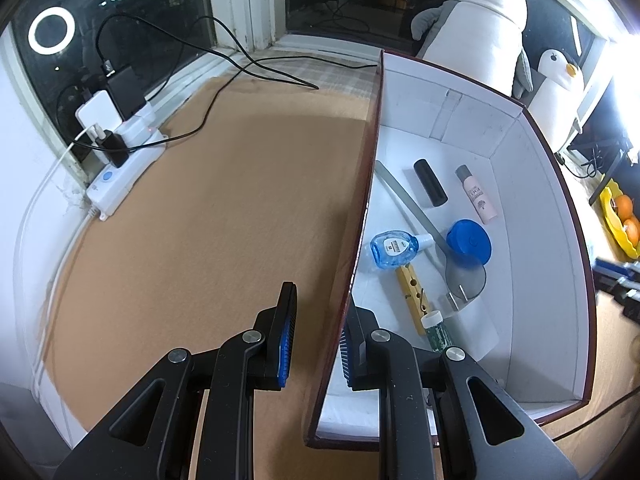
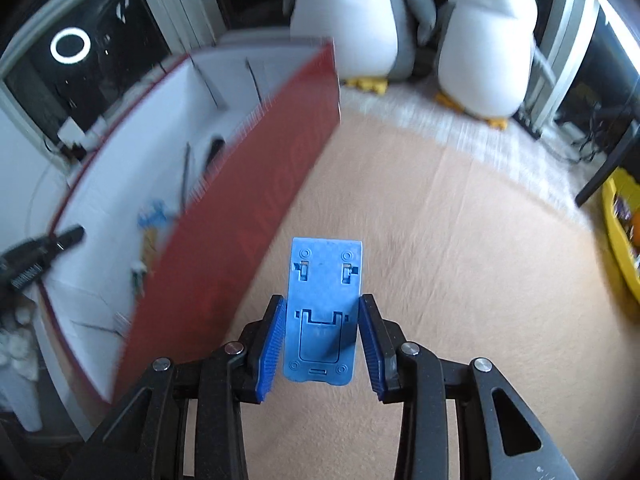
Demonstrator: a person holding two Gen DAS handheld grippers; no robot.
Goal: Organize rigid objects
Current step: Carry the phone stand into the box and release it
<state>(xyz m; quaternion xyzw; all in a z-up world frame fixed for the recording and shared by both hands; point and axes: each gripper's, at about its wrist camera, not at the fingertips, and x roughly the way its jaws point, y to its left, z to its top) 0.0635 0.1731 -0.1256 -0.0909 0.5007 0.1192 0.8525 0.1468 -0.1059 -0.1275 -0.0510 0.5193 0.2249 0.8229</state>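
Observation:
A red box with a white inside (image 1: 536, 216) stands on the tan mat. In it lie a blue round case (image 1: 469, 242), a blue sanitizer bottle (image 1: 394, 249), a black cylinder (image 1: 430, 182), a pink tube (image 1: 477, 194), a metal ruler (image 1: 408, 204), a wooden block (image 1: 412, 294) and a small green vial (image 1: 436, 330). My left gripper (image 1: 316, 336) is open with its fingers on either side of the box's left wall (image 1: 362, 208). My right gripper (image 2: 322, 344) is shut on a light blue plastic phone stand (image 2: 322, 308), held above the mat right of the box (image 2: 256, 208).
A white power strip (image 1: 120, 160) with chargers and black cables (image 1: 224, 76) lies at the mat's far left. Two plush penguins (image 2: 484, 40) stand behind the box. A yellow bowl of oranges (image 1: 620, 216) sits at the right. The tan mat (image 2: 460, 240) spreads right of the box.

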